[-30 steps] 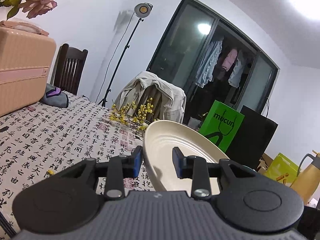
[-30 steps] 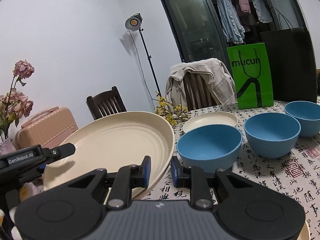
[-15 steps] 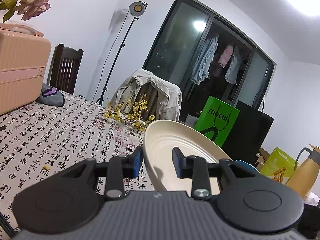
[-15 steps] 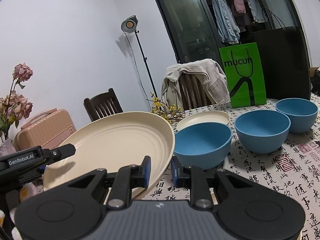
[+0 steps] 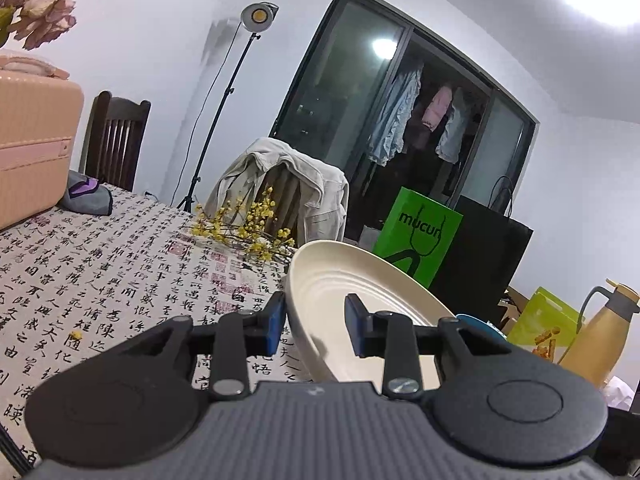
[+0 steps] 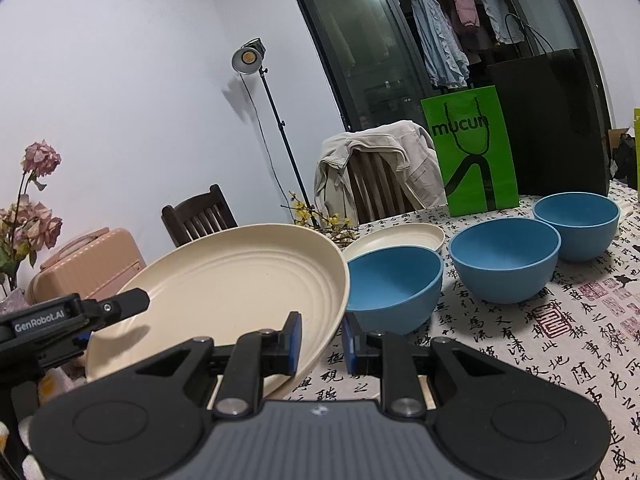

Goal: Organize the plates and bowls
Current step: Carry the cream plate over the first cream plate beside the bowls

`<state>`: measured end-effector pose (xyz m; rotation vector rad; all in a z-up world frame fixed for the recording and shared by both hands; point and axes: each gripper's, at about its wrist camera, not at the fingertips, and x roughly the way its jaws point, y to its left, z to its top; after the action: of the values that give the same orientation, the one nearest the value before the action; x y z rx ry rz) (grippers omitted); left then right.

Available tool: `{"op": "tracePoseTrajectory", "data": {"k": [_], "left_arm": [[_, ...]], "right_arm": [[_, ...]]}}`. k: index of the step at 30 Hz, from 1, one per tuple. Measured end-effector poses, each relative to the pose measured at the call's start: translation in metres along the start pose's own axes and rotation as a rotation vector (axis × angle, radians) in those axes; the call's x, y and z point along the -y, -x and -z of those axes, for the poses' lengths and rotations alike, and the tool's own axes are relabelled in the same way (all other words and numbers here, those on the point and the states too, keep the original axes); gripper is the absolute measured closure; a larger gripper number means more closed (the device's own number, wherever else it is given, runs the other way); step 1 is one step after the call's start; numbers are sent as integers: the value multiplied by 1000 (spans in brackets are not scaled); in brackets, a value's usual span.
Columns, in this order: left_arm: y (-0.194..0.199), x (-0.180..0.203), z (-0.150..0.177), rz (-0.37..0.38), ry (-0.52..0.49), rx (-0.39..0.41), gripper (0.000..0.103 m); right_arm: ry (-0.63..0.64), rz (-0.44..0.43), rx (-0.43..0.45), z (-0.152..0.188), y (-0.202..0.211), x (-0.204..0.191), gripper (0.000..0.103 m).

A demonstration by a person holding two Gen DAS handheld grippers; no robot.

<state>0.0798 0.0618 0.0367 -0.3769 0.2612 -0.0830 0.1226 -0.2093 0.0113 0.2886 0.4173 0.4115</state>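
Note:
A large cream plate (image 6: 224, 284) is held tilted above the table by both grippers. My right gripper (image 6: 320, 340) is shut on its near rim. My left gripper (image 5: 316, 326) is shut on its opposite rim; the plate also shows in the left wrist view (image 5: 352, 292), and the left gripper's body shows at the left of the right wrist view (image 6: 60, 316). Three blue bowls stand in a row: near (image 6: 392, 284), middle (image 6: 504, 260), far (image 6: 576, 220). A second cream plate (image 6: 396, 238) lies flat behind the near bowl.
The table has a calligraphy-print cloth (image 6: 560, 340). A green bag (image 6: 472, 152) and a black bag (image 6: 552, 120) stand at the back. Yellow flower sprigs (image 5: 244, 232), a pink suitcase (image 5: 32, 148), a grey pouch (image 5: 88, 196) and a gold thermos (image 5: 600, 328) are around.
Both grippers have carried the plate a little; the view has shifted so the bowls sit further right and the thermos shows more. Both grips are unchanged.

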Motion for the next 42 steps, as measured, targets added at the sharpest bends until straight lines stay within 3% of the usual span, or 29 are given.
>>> {"op": "tracePoseTrajectory", "data": {"k": [42], "left_arm": [[-11,38,56,151,-53,-140,71]], "right_arm": [[13,146,72,20,69,40,82]]}}
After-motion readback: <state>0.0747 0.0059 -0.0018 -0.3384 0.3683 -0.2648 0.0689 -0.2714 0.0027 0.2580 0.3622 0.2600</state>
